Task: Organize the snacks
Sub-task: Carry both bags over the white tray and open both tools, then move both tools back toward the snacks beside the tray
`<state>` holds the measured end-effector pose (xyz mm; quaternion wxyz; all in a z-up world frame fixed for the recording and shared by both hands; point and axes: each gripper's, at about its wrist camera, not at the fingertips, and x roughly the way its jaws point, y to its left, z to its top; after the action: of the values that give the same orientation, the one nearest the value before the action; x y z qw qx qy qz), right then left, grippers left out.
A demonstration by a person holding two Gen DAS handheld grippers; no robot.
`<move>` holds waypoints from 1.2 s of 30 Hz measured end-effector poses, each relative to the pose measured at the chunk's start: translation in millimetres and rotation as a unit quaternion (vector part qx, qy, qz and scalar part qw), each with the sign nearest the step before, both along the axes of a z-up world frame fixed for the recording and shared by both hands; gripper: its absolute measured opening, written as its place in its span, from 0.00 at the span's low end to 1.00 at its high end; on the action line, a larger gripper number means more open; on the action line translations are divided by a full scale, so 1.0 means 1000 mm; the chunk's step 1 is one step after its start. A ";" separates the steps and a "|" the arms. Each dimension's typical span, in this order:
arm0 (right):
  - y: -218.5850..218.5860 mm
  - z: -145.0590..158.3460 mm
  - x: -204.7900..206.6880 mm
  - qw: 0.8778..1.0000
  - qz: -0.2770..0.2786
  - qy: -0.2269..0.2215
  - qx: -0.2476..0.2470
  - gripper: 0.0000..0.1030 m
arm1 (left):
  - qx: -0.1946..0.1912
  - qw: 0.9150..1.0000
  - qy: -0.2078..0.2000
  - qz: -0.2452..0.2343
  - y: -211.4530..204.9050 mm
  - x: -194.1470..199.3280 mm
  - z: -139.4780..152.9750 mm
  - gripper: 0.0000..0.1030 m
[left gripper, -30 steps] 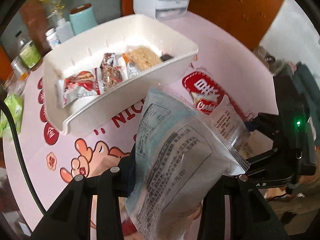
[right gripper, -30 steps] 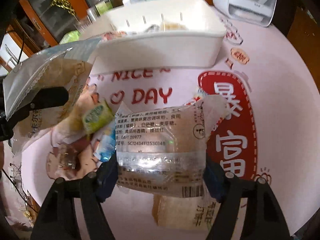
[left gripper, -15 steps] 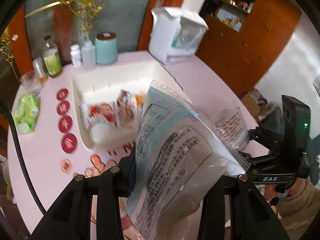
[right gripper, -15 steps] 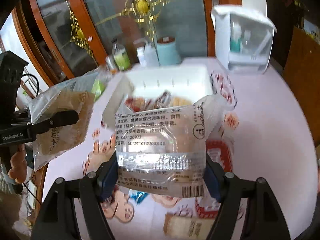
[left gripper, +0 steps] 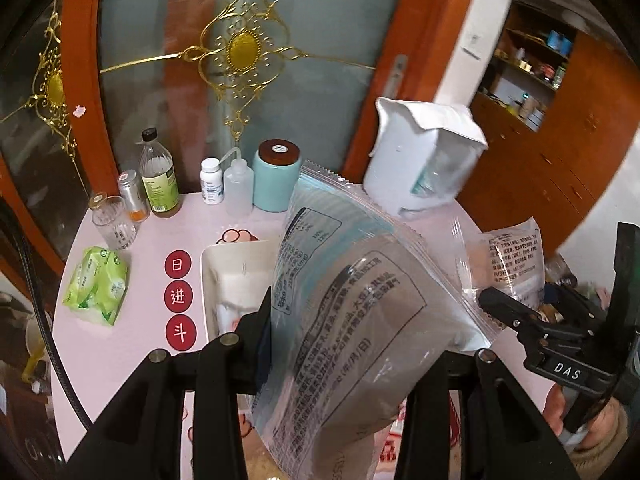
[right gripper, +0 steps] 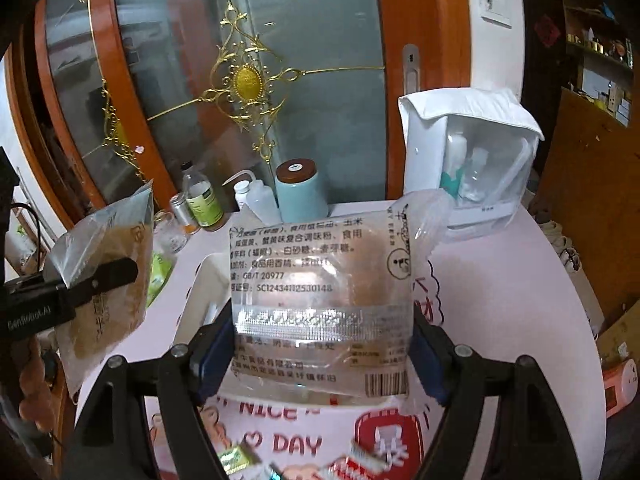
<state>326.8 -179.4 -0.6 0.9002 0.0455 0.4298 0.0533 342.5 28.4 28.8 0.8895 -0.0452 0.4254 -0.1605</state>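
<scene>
My left gripper (left gripper: 352,356) is shut on a large pale zip snack bag (left gripper: 360,312), held high over the pink table; it also shows in the right wrist view (right gripper: 108,276). My right gripper (right gripper: 320,356) is shut on a clear snack packet (right gripper: 320,292) with printed text, also seen in the left wrist view (left gripper: 512,264). The white snack bin (left gripper: 224,276) lies below, mostly hidden behind both bags; its left wall shows in the right wrist view (right gripper: 200,296).
At the table's back stand a teal canister (left gripper: 276,176), bottles (left gripper: 158,180), a glass (left gripper: 112,222) and a white appliance (left gripper: 424,160). A green tissue pack (left gripper: 98,284) lies left. Loose snacks (right gripper: 356,464) lie near the front edge.
Both grippers have risen and tilted up with their bags. The bin has dropped lower in view, and the glass door and back of the table now fill both views.
</scene>
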 end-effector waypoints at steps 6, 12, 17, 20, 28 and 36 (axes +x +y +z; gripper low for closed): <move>0.010 -0.046 0.058 0.999 0.005 0.050 -0.005 0.83 | 0.025 0.999 0.015 0.032 -0.017 0.044 -0.029 0.45; 0.022 -0.077 0.086 0.998 0.019 0.049 -0.036 0.88 | 0.052 0.996 0.027 0.072 -0.019 0.075 -0.059 0.81; 0.028 -0.074 0.087 0.998 0.033 0.039 -0.039 0.88 | 0.060 0.994 0.031 0.082 -0.011 0.080 -0.065 0.81; 0.031 -0.073 0.086 0.998 0.041 0.041 -0.036 0.89 | 0.065 0.994 0.024 0.085 -0.006 0.075 -0.063 0.81; 0.039 -0.058 0.065 0.997 0.053 0.039 -0.028 0.89 | 0.080 0.993 0.029 0.084 0.003 0.058 -0.063 0.82; 0.049 -0.031 0.021 0.997 0.072 0.024 -0.033 0.89 | 0.083 0.993 0.028 0.074 0.013 0.026 -0.052 0.82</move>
<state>347.5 -130.4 -31.9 0.8843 -0.0139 0.4554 0.1022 368.3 41.7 -23.3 0.8871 -0.0064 0.4579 -0.0573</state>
